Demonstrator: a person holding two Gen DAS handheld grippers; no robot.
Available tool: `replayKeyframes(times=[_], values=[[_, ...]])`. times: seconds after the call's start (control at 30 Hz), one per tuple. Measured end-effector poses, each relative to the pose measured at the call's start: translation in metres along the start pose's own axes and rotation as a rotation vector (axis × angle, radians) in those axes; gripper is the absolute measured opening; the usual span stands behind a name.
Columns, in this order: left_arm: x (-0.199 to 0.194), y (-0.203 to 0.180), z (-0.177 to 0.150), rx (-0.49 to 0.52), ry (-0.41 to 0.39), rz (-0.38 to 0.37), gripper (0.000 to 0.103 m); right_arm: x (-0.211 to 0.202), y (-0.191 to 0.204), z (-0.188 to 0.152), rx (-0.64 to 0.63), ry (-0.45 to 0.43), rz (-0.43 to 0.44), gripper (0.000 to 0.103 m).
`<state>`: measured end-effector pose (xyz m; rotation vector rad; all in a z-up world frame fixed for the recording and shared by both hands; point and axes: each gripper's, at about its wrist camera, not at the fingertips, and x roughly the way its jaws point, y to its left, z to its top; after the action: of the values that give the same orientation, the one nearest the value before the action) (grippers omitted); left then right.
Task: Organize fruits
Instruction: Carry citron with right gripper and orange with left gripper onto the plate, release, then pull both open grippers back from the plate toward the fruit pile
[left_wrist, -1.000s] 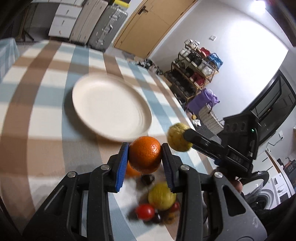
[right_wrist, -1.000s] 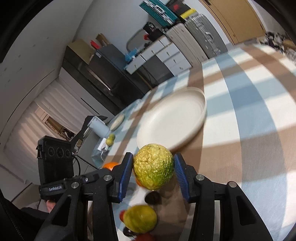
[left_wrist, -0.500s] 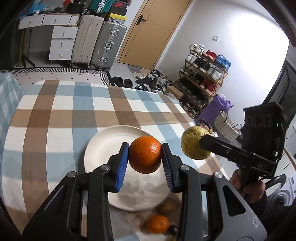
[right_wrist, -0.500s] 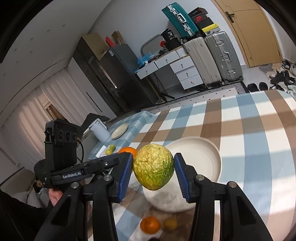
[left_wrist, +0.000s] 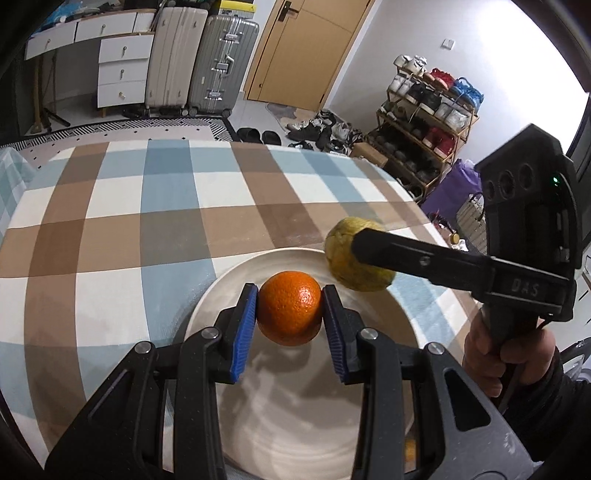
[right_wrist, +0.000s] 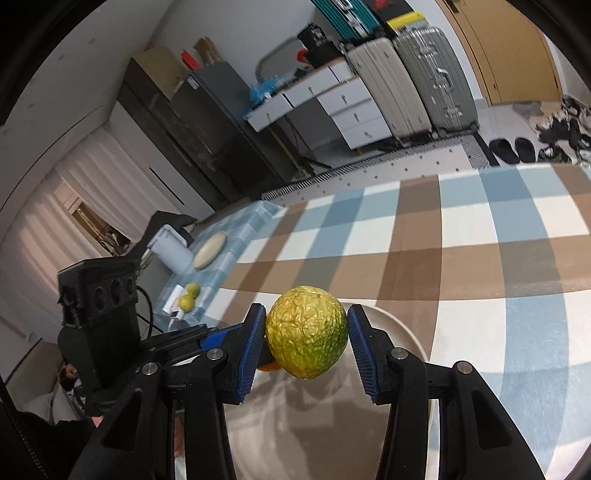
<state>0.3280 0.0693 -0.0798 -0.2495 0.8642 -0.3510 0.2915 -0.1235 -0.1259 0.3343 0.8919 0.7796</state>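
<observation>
orange (left_wrist: 289, 308) and wrinkled fruit (right_wrist: 306, 336) gripped above plate (left_wrist: 221, 291) – suitcases (left_wrist: 199, 59) behind

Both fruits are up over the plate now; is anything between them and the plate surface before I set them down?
Nothing visible. The plate is bare beneath the orange in the left gripper and the wrinkled yellow-green fruit in the right gripper.

Left wrist view: close above white plate (left_wrist: 229, 295), facing door (left_wrist: 295, 48) and suitcases (left_wrist: 199, 59) at frame top. Right wrist view: similarly close, angled toward dark cabinet (right_wrist: 177, 122) at upper left. Shared: plate (right_wrist: 402, 332), checkered tablecloth (left_wrist: 147, 206), suitcases (right_wrist: 410, 85), each other's gripper.
</observation>
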Motion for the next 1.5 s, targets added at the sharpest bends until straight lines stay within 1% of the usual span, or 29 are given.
replayKeyframes(times=[0.2,0.37,0.5,0.67,0.8,0.87,0.93,1.0,1.07,1.1,1.13,1.17,1.2,1.23,1.3,1.37,1.4,1.43,1.47,1.5], values=[[0.021,0.006,-0.009,0.019,0.028,0.019,0.032,0.027,-0.017,0.001,0.02,0.054,-0.026,0.047],[0.031,0.003,-0.011,0.041,0.035,0.037,0.032,0.037,-0.021,-0.001,0.017,0.071,-0.043,0.047],[0.037,0.005,-0.01,0.03,0.035,0.035,0.033,0.041,-0.022,-0.003,0.022,0.081,-0.056,0.047],[0.029,0.002,-0.01,0.043,0.008,0.049,0.033,0.038,-0.021,-0.004,0.015,0.062,-0.065,0.048],[0.019,-0.001,-0.01,0.038,-0.004,0.063,0.034,0.029,-0.017,-0.004,0.01,0.035,-0.05,0.048],[0.01,-0.004,-0.011,0.041,-0.015,0.08,0.041,0.022,-0.012,-0.005,0.0,0.019,-0.055,0.048],[-0.002,-0.01,-0.013,0.047,-0.034,0.094,0.06,0.011,-0.007,-0.006,-0.003,0.007,-0.055,0.051],[-0.015,-0.015,-0.016,0.046,-0.057,0.113,0.071,-0.003,-0.002,-0.009,0.001,-0.018,-0.054,0.053],[-0.03,-0.021,-0.02,0.044,-0.077,0.122,0.073,-0.02,0.005,-0.013,-0.004,-0.048,-0.06,0.061],[-0.037,-0.024,-0.021,0.045,-0.084,0.13,0.073,-0.028,0.008,-0.016,-0.006,-0.061,-0.062,0.067],[-0.045,-0.028,-0.024,0.045,-0.094,0.14,0.076,-0.037,0.011,-0.018,-0.009,-0.076,-0.062,0.07],[-0.053,-0.033,-0.027,0.045,-0.106,0.148,0.079,-0.048,0.016,-0.023,-0.018,-0.091,-0.065,0.072],[-0.062,-0.038,-0.03,0.044,-0.12,0.156,0.084,-0.057,0.021,-0.027,-0.027,-0.102,-0.073,0.076],[-0.07,-0.043,-0.033,0.046,-0.131,0.163,0.085,-0.064,0.025,-0.031,-0.033,-0.112,-0.081,0.084],[-0.085,-0.053,-0.04,0.055,-0.148,0.179,0.086,-0.082,0.033,-0.041,-0.047,-0.142,-0.099,0.092],[-0.098,-0.063,-0.048,0.065,-0.157,0.193,0.088,-0.099,0.043,-0.054,-0.07,-0.167,-0.115,0.097],[-0.104,-0.068,-0.052,0.069,-0.164,0.198,0.092,-0.106,0.048,-0.06,-0.081,-0.177,-0.123,0.099],[-0.113,-0.075,-0.058,0.074,-0.175,0.205,0.099,-0.111,0.051,-0.064,-0.09,-0.183,-0.129,0.1],[-0.118,-0.079,-0.061,0.076,-0.184,0.208,0.102,-0.119,0.056,-0.072,-0.101,-0.189,-0.136,0.1],[-0.124,-0.084,-0.066,0.079,-0.198,0.21,0.102,-0.124,0.06,-0.078,-0.111,-0.194,-0.137,0.101]])
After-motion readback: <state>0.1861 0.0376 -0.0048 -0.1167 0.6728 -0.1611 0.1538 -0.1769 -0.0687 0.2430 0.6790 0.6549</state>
